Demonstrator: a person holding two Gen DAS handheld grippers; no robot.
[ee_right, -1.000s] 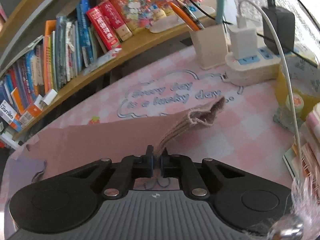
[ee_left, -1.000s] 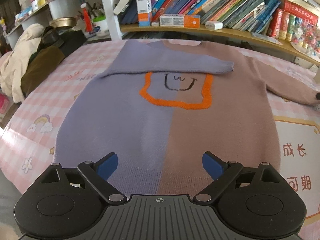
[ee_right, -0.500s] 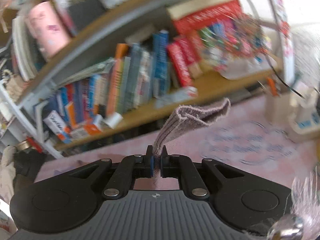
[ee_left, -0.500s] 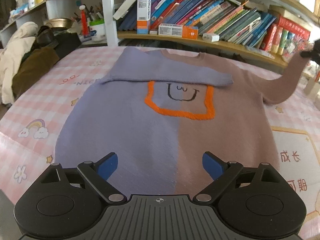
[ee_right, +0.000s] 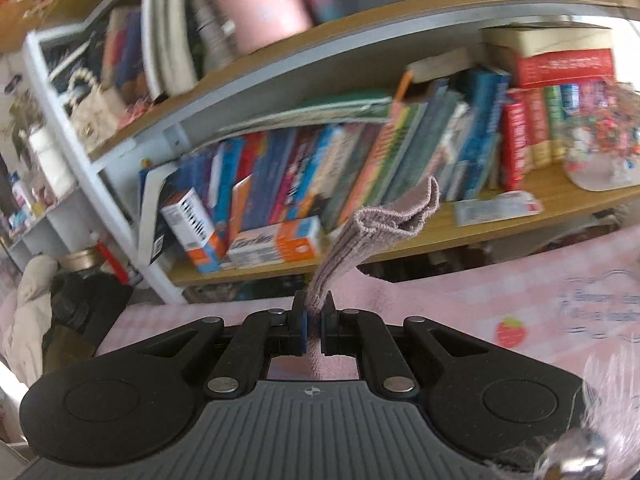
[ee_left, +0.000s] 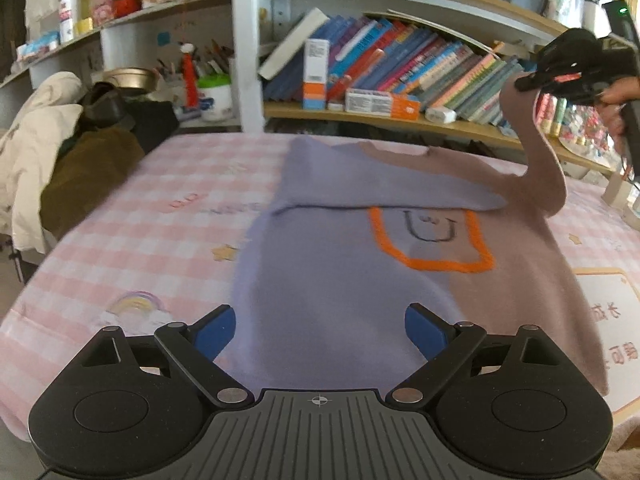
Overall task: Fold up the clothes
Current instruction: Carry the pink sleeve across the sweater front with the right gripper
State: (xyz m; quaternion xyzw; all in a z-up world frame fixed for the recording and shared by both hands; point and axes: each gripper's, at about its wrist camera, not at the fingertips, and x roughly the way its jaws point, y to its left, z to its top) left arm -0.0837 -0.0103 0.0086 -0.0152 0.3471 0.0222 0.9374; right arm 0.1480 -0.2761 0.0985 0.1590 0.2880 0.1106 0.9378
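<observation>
The left gripper hovers above the sweater's near hem, its blue-padded fingers spread wide and touching nothing. The sweater lies flat on the pink checked cloth, its purple sleeve folded across the chest above the orange square. Beyond the sweater's far right shoulder, the right gripper is clamped tight on the brown sleeve, holding its cuff up in the air before the bookshelf.
</observation>
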